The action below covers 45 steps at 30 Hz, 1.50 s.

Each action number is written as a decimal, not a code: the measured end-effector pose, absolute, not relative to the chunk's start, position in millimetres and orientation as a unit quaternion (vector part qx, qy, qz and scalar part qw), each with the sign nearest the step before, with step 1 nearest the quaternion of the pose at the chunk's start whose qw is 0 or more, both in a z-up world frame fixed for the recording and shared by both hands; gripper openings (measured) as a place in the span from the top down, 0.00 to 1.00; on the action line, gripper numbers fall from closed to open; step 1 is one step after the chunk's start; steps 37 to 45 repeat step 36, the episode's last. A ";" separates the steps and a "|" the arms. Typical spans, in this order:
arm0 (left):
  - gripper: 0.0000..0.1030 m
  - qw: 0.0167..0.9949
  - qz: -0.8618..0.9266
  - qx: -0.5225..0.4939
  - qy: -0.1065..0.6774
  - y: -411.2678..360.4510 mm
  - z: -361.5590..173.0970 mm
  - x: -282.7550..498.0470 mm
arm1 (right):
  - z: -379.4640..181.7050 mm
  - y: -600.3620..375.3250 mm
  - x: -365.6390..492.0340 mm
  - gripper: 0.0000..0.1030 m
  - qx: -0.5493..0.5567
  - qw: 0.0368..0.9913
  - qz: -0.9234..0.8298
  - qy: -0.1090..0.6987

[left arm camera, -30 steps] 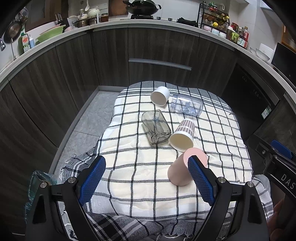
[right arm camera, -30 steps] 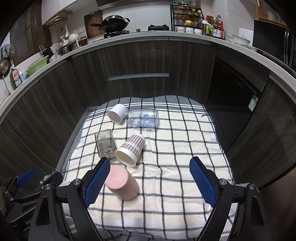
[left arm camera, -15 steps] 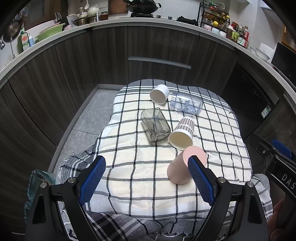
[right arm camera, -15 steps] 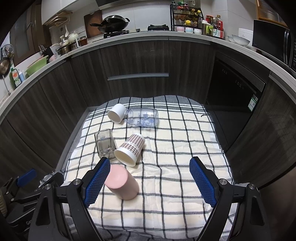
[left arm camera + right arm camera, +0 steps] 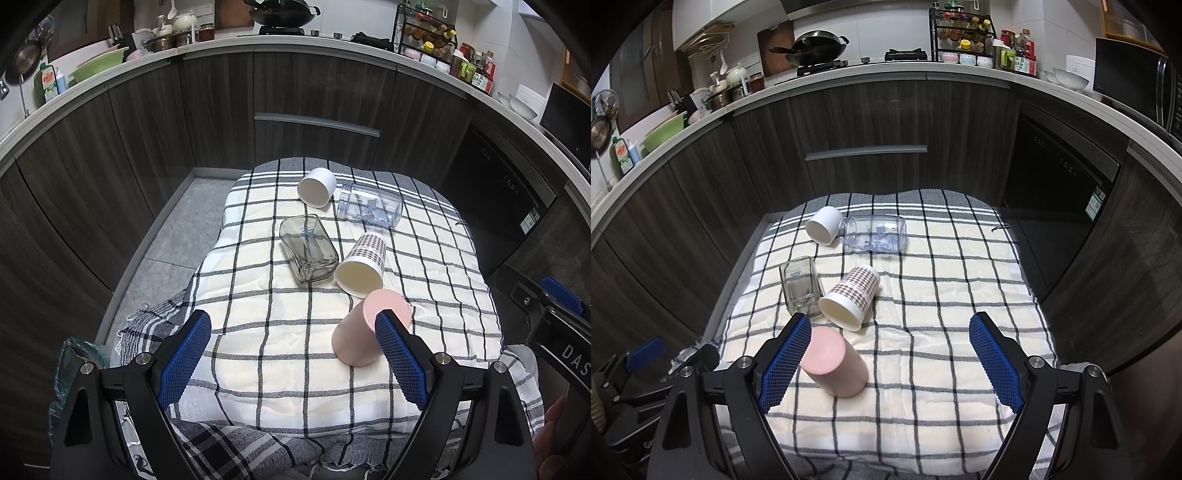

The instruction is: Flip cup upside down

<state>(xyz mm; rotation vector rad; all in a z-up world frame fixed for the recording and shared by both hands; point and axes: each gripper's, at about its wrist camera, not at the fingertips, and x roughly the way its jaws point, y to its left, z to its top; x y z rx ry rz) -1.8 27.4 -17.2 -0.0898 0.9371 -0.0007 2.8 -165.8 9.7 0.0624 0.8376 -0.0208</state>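
With both the left tool (image 5: 291, 360) and right tool (image 5: 890, 356) released, grip the pink cup (image 5: 834, 363) (lying at lower left) across its wall, then turn it mouth-down.

Matt pink cup (image 5: 833, 363) on woven checked cloth (image 5: 923, 332); clear glass jar (image 5: 799, 290); wood-grain cabinets (image 5: 864, 122).
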 end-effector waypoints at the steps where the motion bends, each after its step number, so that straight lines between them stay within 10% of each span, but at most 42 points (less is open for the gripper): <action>1: 0.12 0.891 0.000 -0.043 0.452 27.4 -17.3 -2.0 | 10.0 -166.4 2.9 0.15 0.030 0.913 -0.010 0.407; 45: 0.11 0.895 -0.017 -0.036 0.444 21.2 -14.2 -3.3 | 11.5 -165.1 -0.5 0.15 0.032 0.917 -0.012 0.398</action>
